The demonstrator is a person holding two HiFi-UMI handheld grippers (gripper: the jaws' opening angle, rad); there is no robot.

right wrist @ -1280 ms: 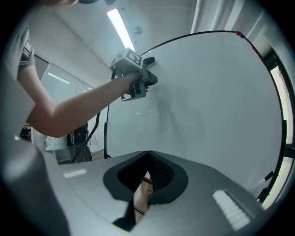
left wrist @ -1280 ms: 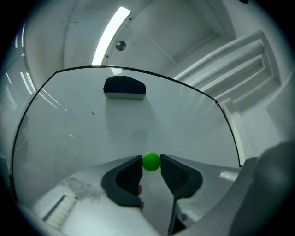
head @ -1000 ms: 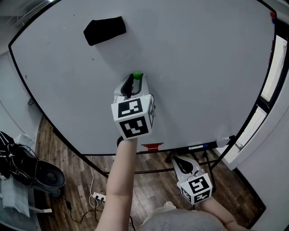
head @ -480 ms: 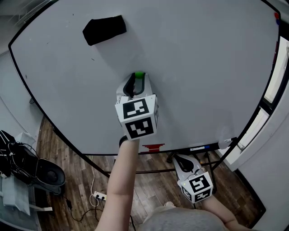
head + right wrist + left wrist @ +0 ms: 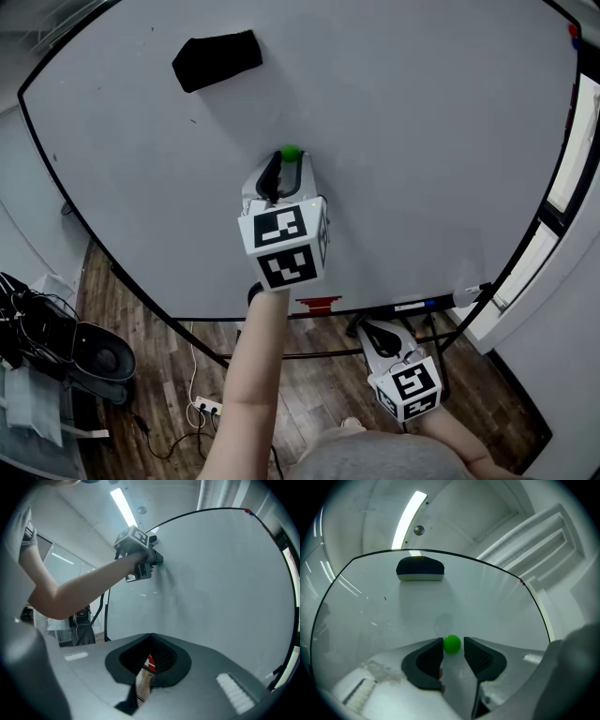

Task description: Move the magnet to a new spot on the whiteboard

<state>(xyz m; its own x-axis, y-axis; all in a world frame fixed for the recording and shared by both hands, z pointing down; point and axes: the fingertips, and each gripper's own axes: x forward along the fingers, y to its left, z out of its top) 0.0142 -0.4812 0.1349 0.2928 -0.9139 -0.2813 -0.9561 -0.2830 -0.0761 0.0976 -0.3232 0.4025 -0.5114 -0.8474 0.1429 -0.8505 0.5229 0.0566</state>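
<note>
A small green magnet point(image 5: 290, 153) sits on the whiteboard point(image 5: 422, 141), near its middle. My left gripper point(image 5: 286, 163) is raised to the board with the magnet between its fingertips. In the left gripper view the jaws are opening around the magnet point(image 5: 452, 644); it lies against the left finger point(image 5: 426, 660), with a thin gap to the right one. My right gripper point(image 5: 377, 334) hangs low below the board's bottom edge. In its own view the right gripper point(image 5: 151, 635) has its tips together and holds nothing.
A black eraser point(image 5: 217, 62) clings to the board's upper left. The board's tray point(image 5: 412, 306) carries markers at the bottom right, and a red tag point(image 5: 316, 304) hangs from the bottom edge. Black bags point(image 5: 84, 361) and a power strip point(image 5: 203, 409) lie on the wooden floor.
The left gripper shifted slightly right along the board early on, then stayed put. Its jaws have spread a little, and the magnet shows more fully at their tips. The right gripper has not moved.
</note>
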